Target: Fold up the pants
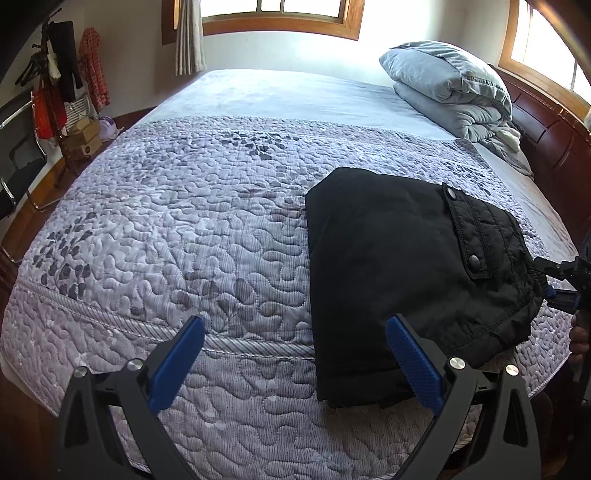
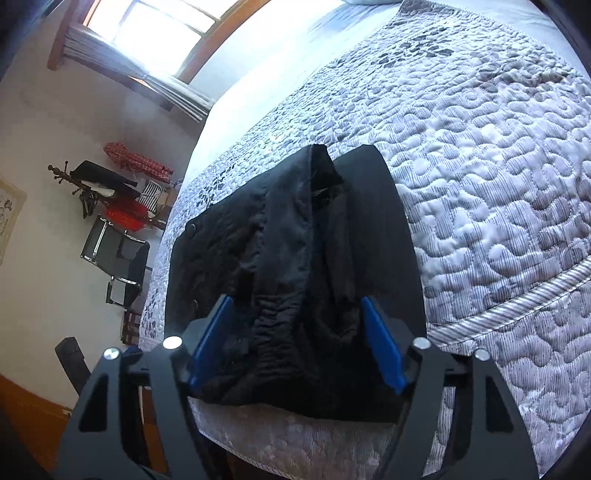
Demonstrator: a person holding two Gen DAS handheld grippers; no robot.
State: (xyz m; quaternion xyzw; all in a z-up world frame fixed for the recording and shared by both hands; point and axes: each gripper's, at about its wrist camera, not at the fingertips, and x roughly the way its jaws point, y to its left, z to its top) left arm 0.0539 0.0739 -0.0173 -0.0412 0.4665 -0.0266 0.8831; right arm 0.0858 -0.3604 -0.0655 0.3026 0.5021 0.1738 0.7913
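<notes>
The left tongs (image 1: 295,365) stand spread wide with nothing between the blue pads; the right-hand pad (image 1: 413,365) overlaps the near edge of the pants in the left wrist view, though whether it touches the cloth cannot be told. The right tongs (image 2: 295,343) are also parted wide, their blue pads (image 2: 212,339) set on either side of the gathered waistband without pinching it, so neither tool has hold of anything. In the left wrist view the right tongs show at about 3 o'clock, just beside the bunched waistband end of the garment.

The pants (image 1: 399,266) are black and lie folded into a compact, roughly rectangular bundle on the bed, near its front edge, at about 4 o'clock in the left wrist view. A pocket flap (image 1: 469,236) with two snap buttons lies on top towards 2 o'clock of the bundle. In the right wrist view the pants (image 2: 295,240) fill the middle, the crinkled waistband nearest the camera.

Under them spreads a quilted lilac bedspread (image 1: 166,229) with a grey leaf print and a striped border band. Beyond it, towards 12 o'clock, lies a plain pale blue sheet (image 1: 277,92). At 2 o'clock a folded blue-grey duvet (image 1: 450,88) is stacked against the dark wooden headboard (image 1: 546,136). At 10 o'clock a coat rack (image 1: 62,74) holds clothes, and wooden-framed windows (image 1: 280,14) run along the wall at 12 o'clock.
</notes>
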